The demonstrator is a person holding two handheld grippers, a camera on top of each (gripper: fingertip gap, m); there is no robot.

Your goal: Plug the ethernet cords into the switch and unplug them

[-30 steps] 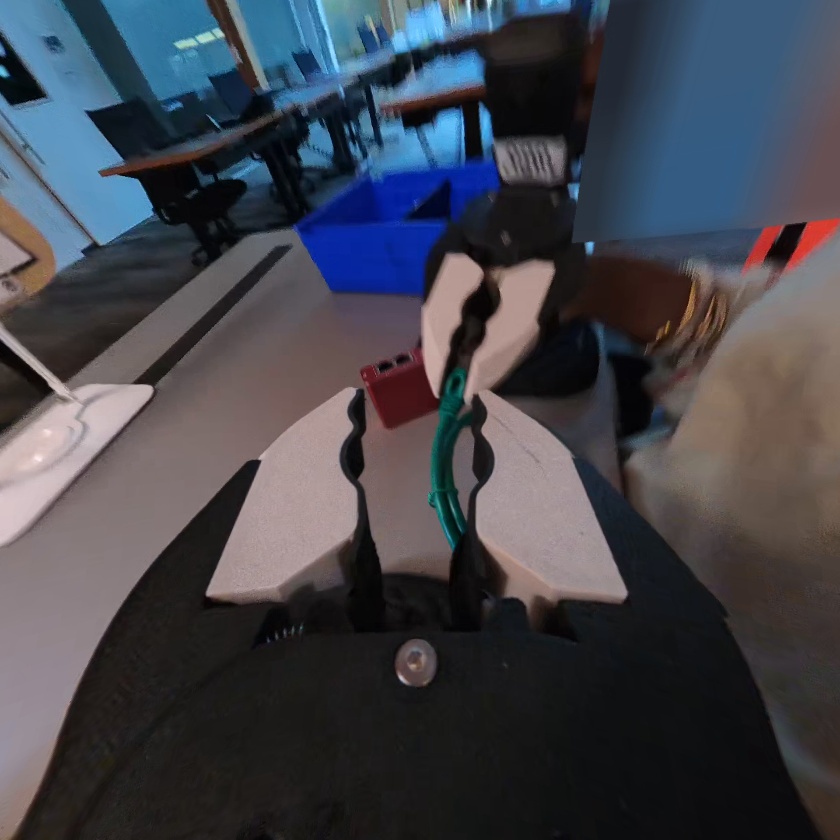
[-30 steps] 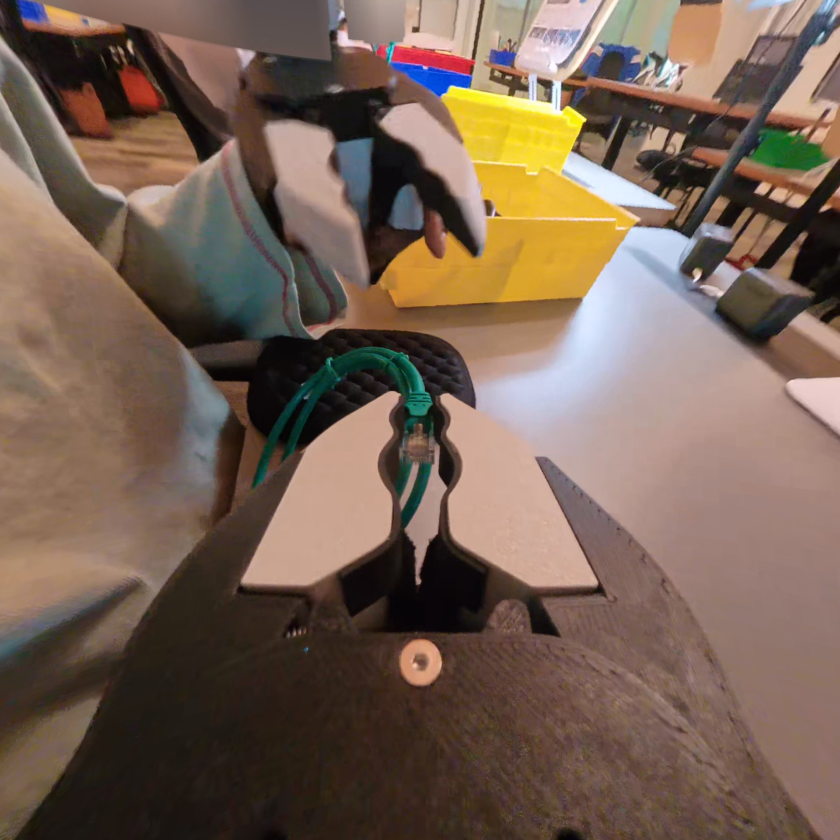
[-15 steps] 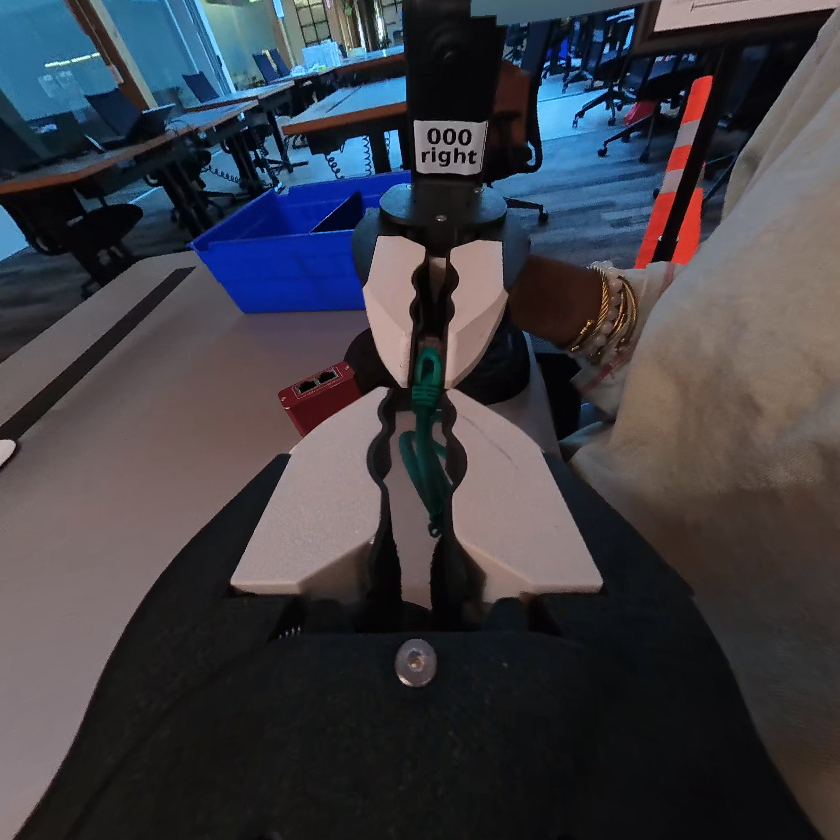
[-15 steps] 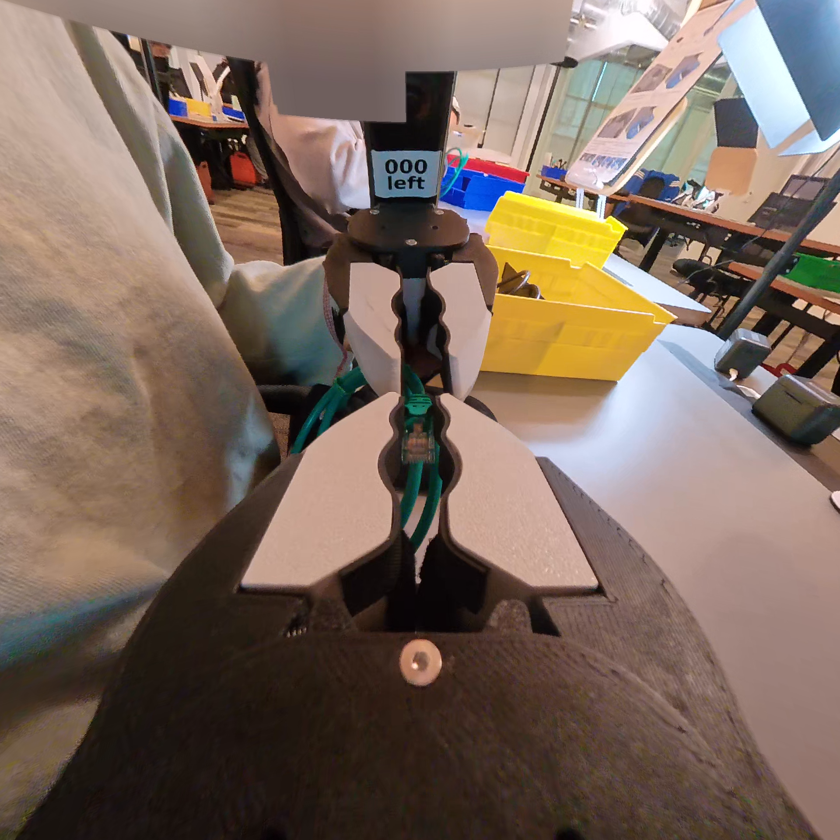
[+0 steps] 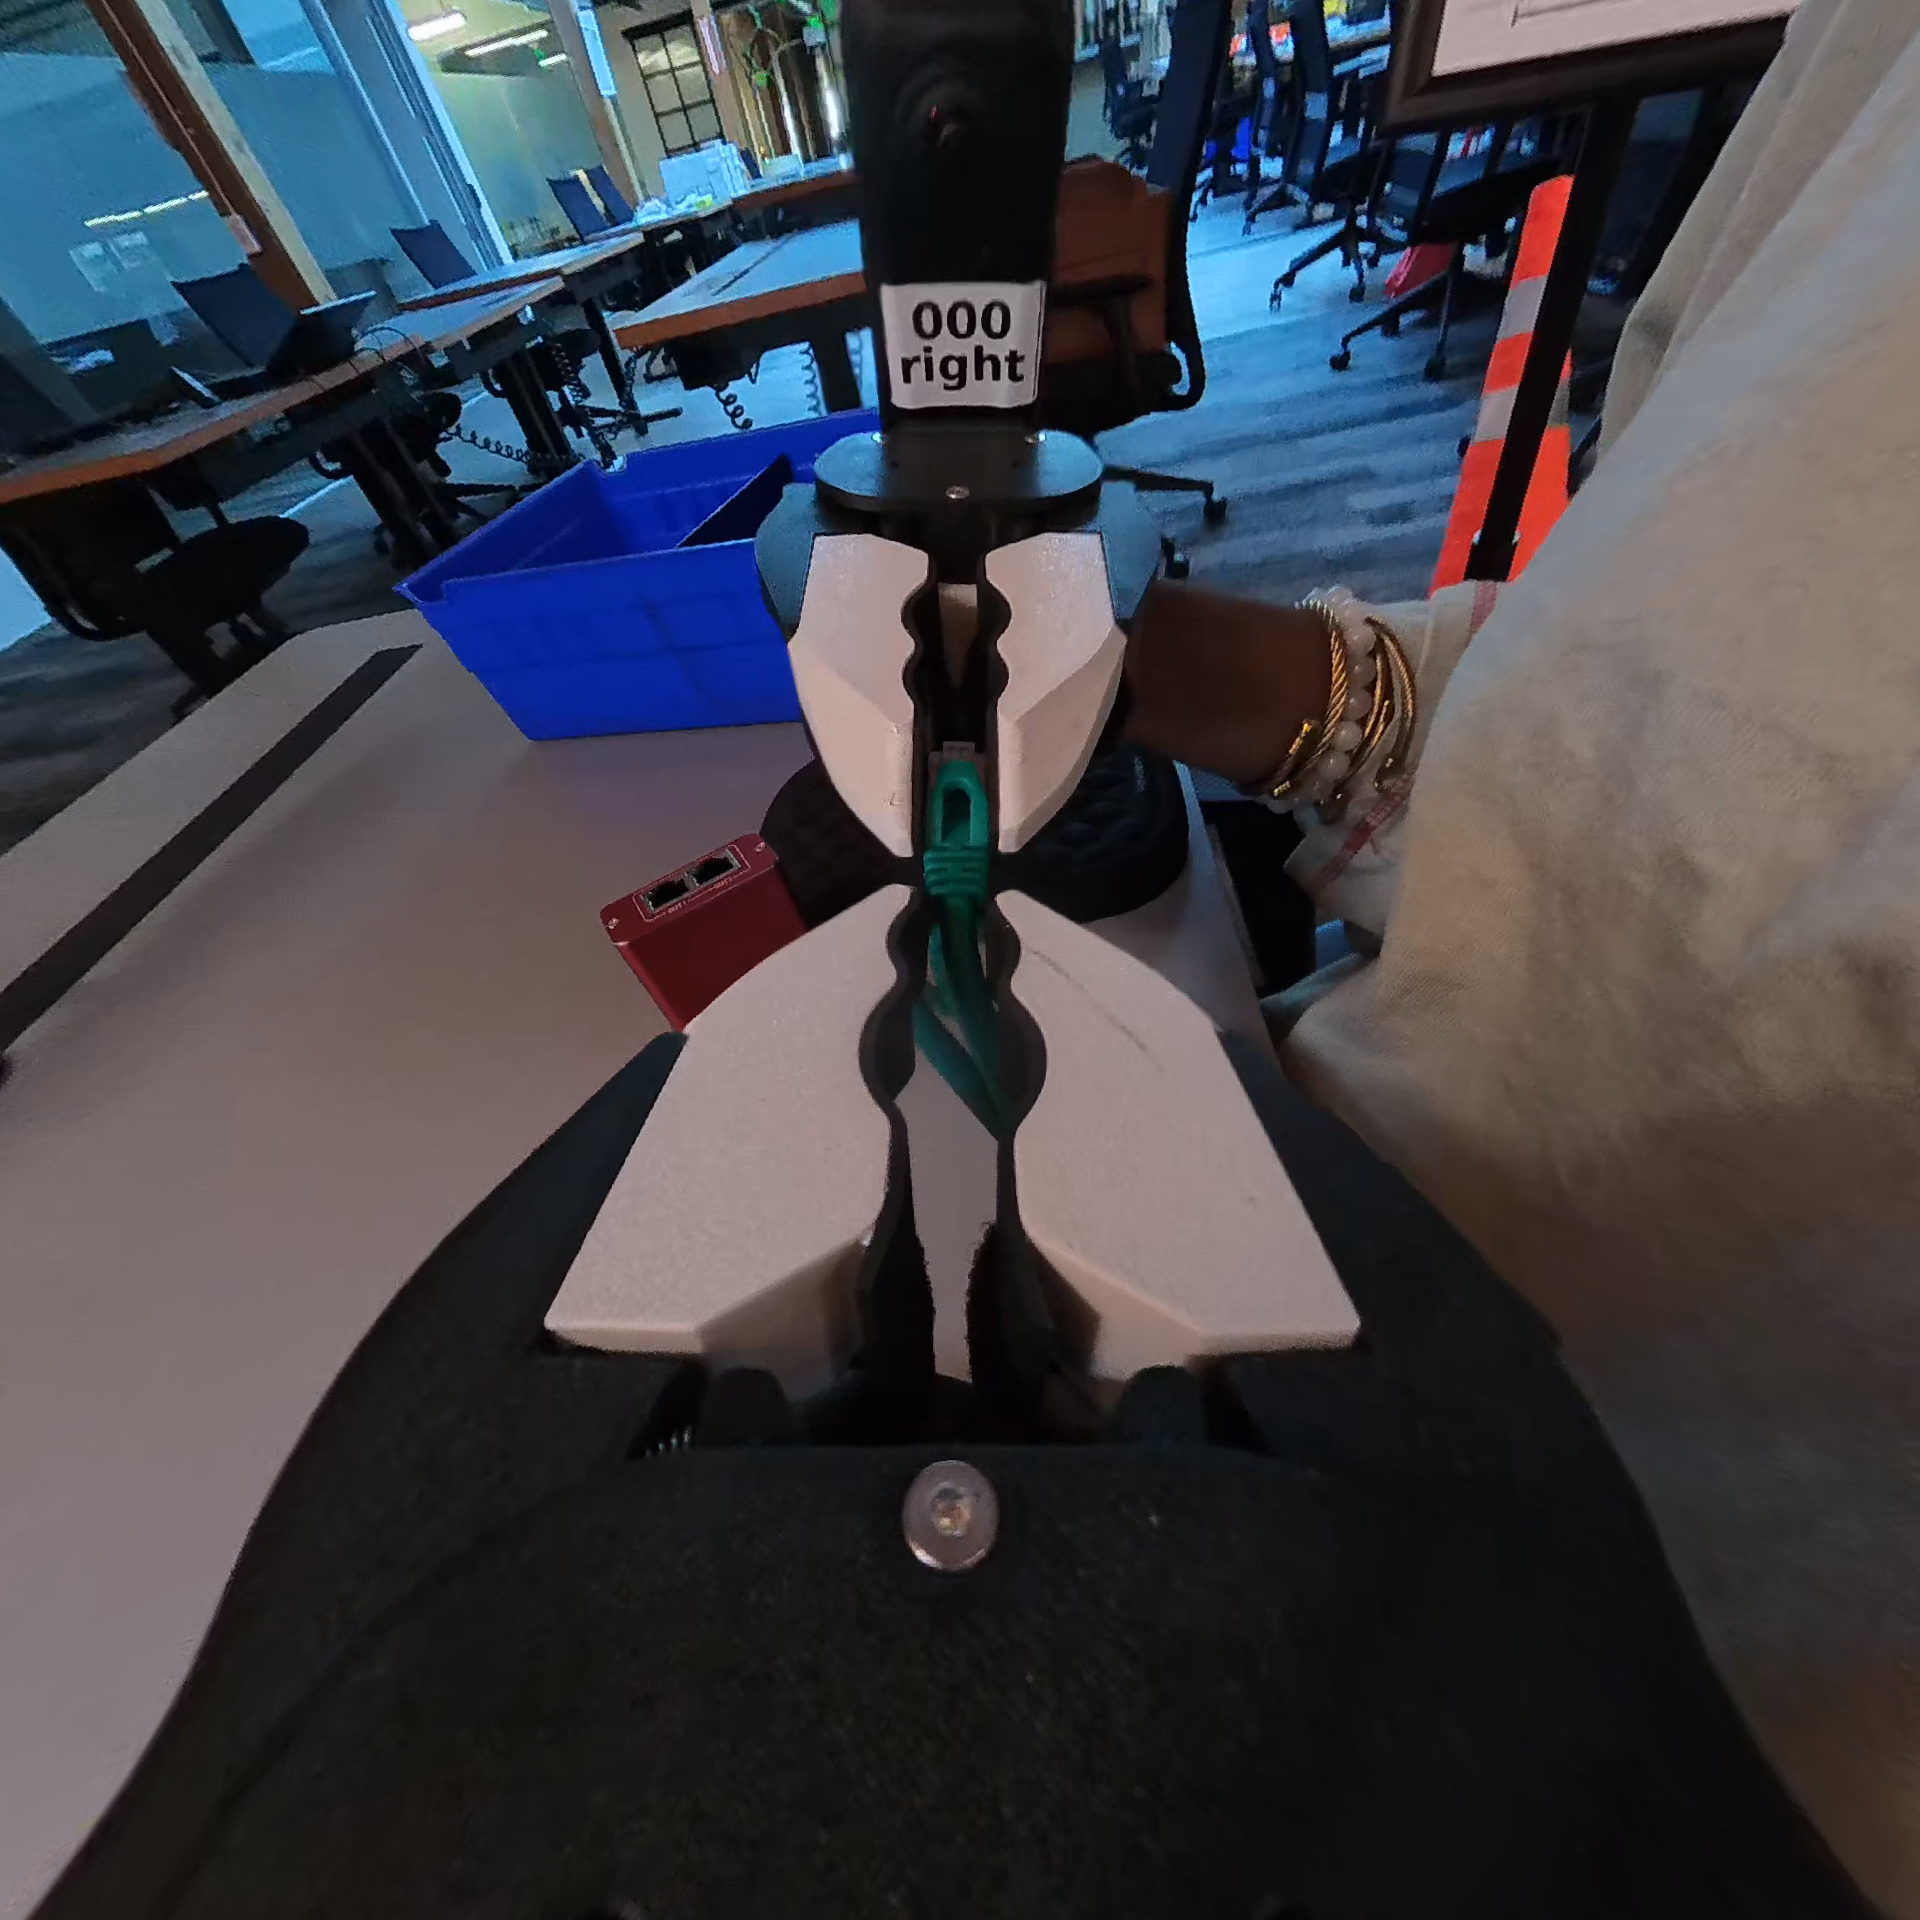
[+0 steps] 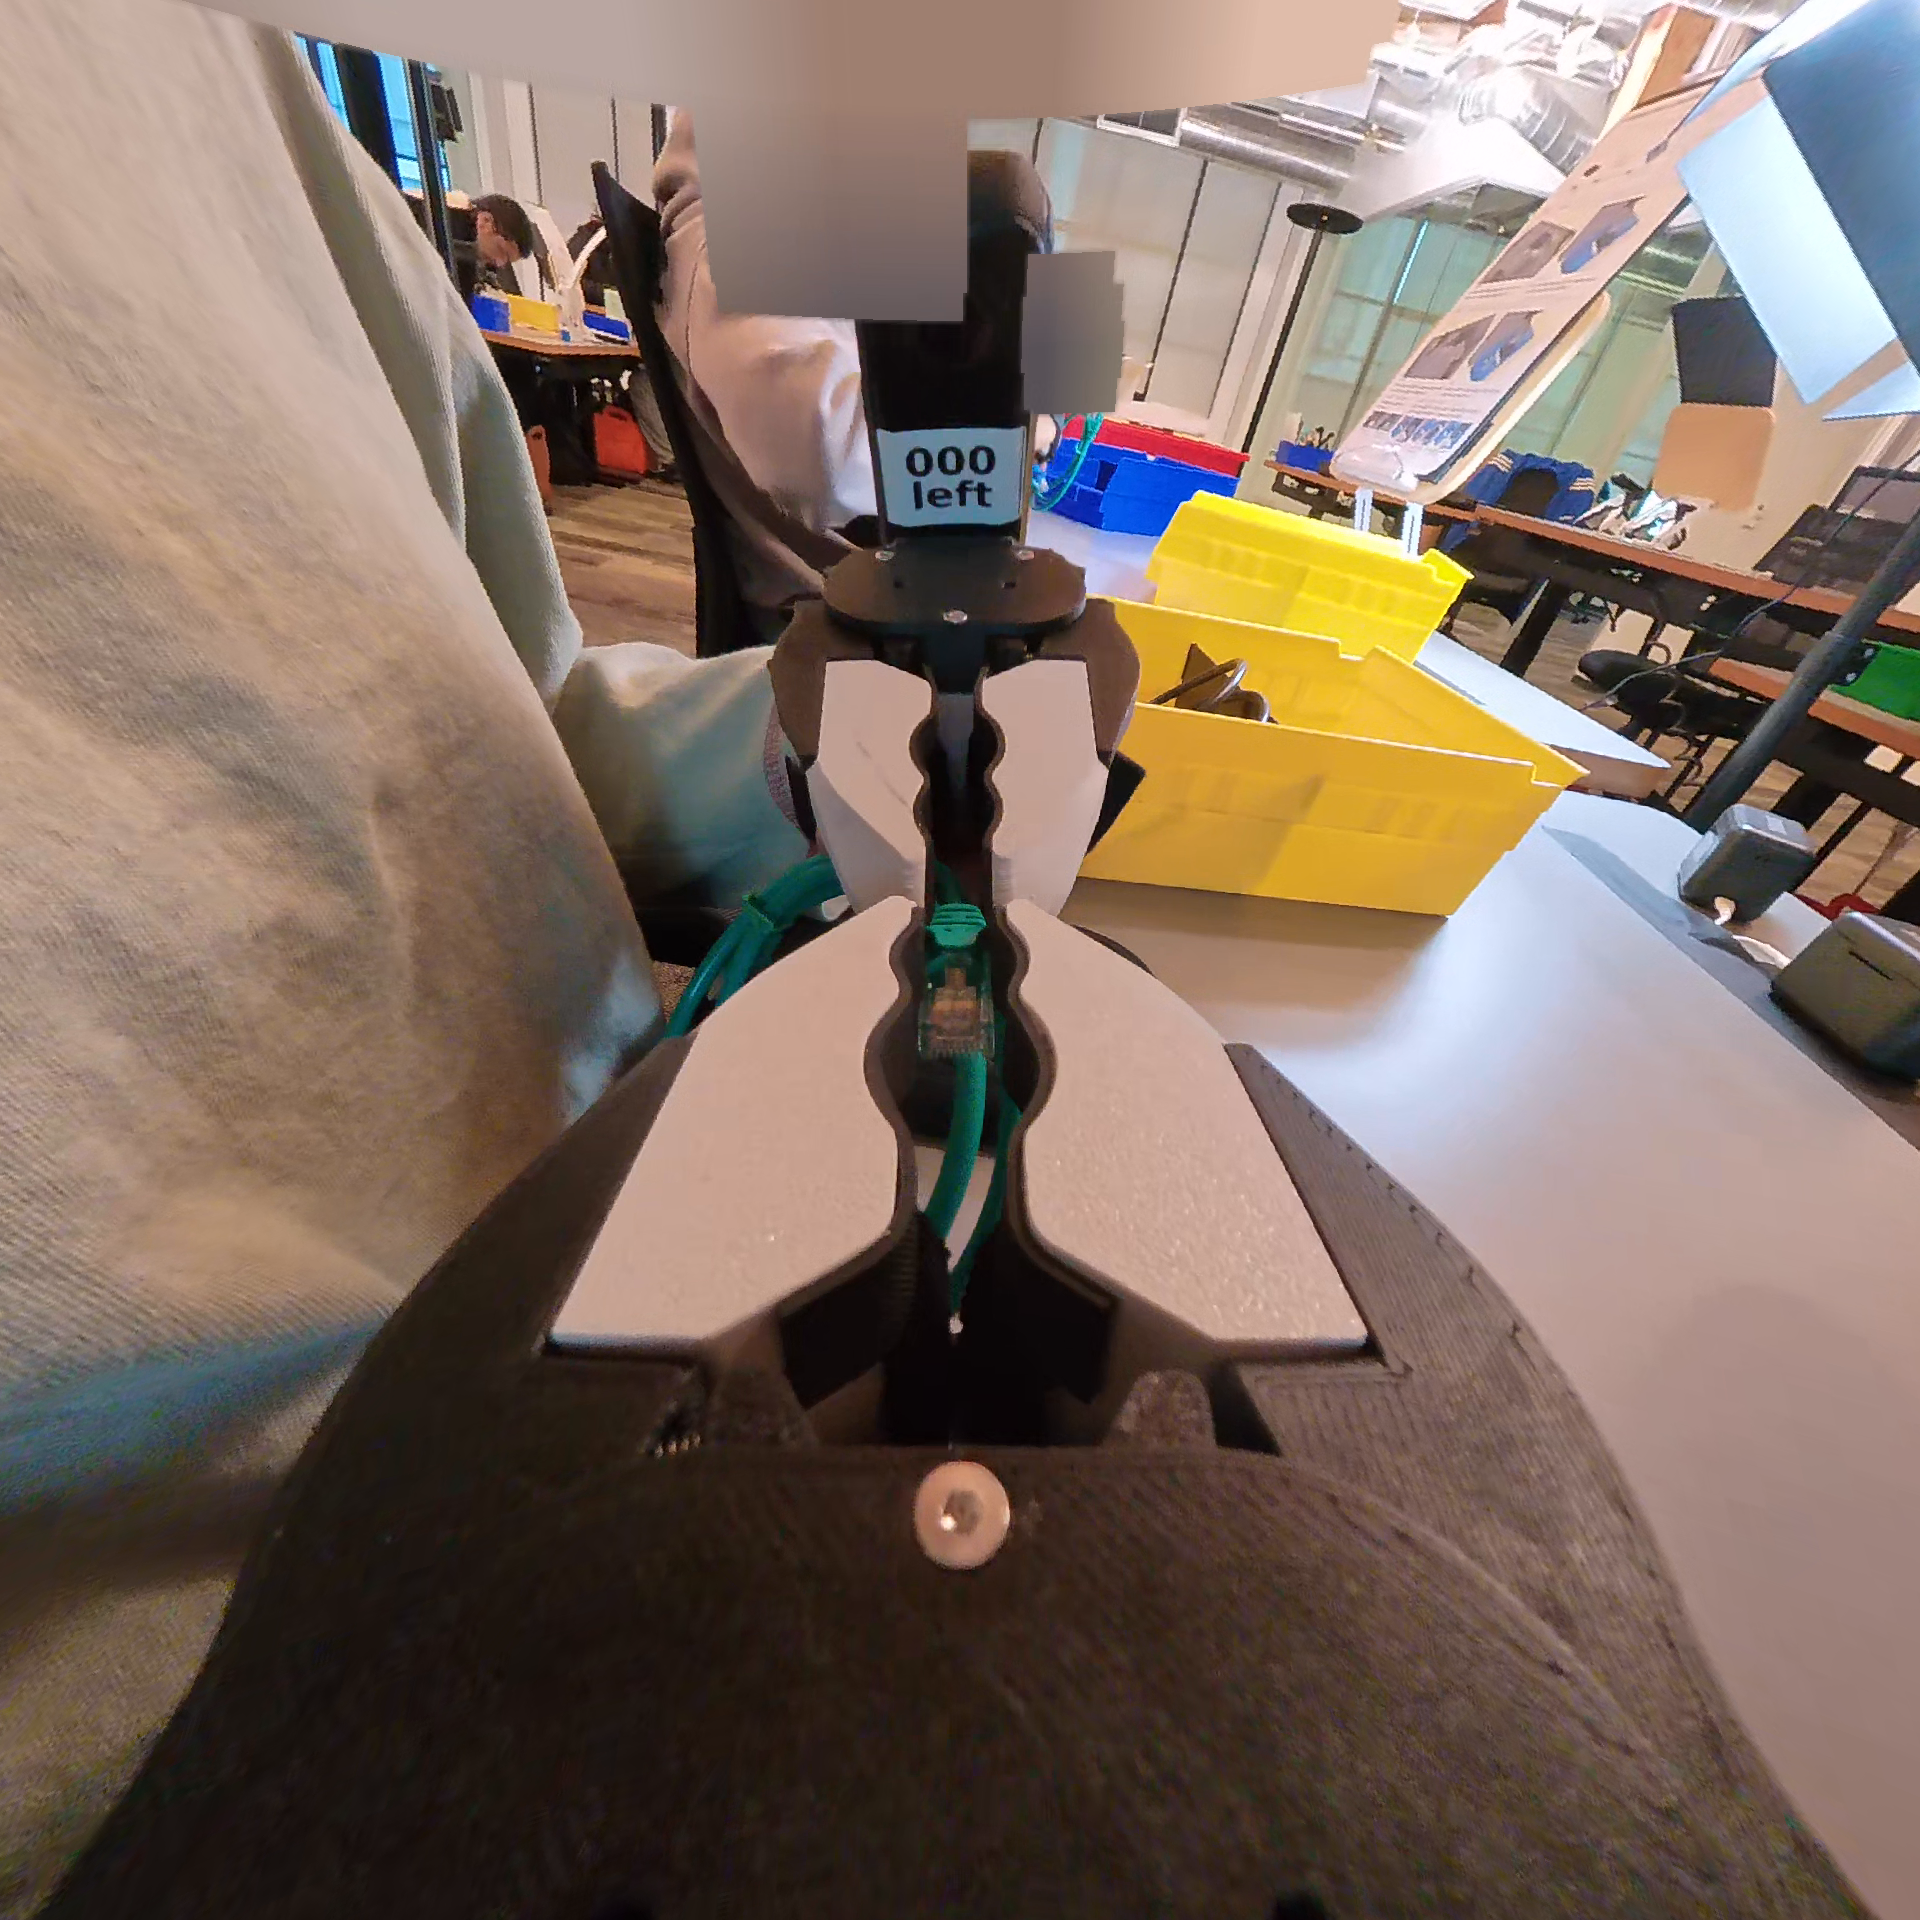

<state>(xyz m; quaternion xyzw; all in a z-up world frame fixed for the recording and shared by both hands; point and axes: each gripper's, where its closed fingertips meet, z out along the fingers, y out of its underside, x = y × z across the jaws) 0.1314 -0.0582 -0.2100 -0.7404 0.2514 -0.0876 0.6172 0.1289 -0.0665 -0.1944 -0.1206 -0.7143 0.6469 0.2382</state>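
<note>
Two handheld grippers face each other tip to tip above the grey table (image 5: 312, 1039). Right gripper (image 6: 958, 920) clenched on the clear plug of a green ethernet cord (image 6: 951, 1003); the plug sits between its fingers (image 6: 790, 1122) with the green boot at the tips, pointing toward the opposite gripper. Cord runs on from the boot into the left gripper (image 5: 951, 904), whose fingers (image 5: 769, 1132) are drawn close around the green strands; the gap is narrow, and I cannot tell whether they actually pinch the cord. From the left wrist view the right gripper (image 5: 954, 821) shows the boot protruding from its tips. A loop of the same cord hangs left of the plug in the right wrist view. Red ethernet switch (image 5: 707, 925) lies flat on the table just left of the plug, two ports facing up and away, both unfilled. Blue bin (image 5: 623, 613) stands beyond the switch. Black padded rest (image 5: 1122, 831) sits behind the plug. Yellow bin (image 6: 1320, 790) sits right of the plug, on the table. Person's cream sleeve (image 5: 1662, 831) and bracelets (image 5: 1351, 696) to the right of the plug.
</note>
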